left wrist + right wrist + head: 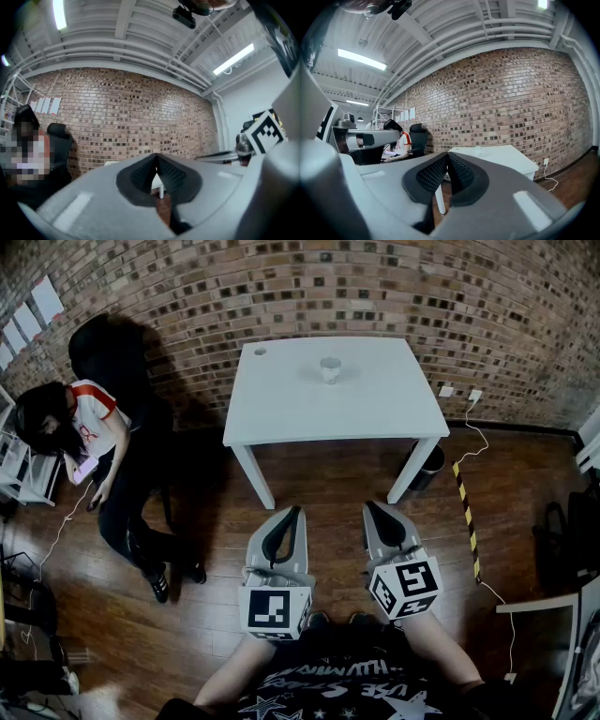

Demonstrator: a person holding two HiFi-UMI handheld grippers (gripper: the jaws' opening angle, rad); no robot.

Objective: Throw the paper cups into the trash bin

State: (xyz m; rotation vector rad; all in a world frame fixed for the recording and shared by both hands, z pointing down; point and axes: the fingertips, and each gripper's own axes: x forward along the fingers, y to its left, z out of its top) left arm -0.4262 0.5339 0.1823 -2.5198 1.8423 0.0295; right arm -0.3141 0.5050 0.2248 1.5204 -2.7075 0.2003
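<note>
Bin (434,463) sits half hidden behind table leg (410,474).

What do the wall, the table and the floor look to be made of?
Wall: bare brick, matt, with mortar lines showing. Table: smooth white top, perhaps painted or laminated board; unclear which. Floor: brown wooden planks, slightly glossy, seams visible.

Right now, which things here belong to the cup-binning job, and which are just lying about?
For the job: white paper cup on the white rectangular table; round black trash bin beside a table leg.
Just about: black office chair; yellow-and-black floor strip; seated person.
</note>
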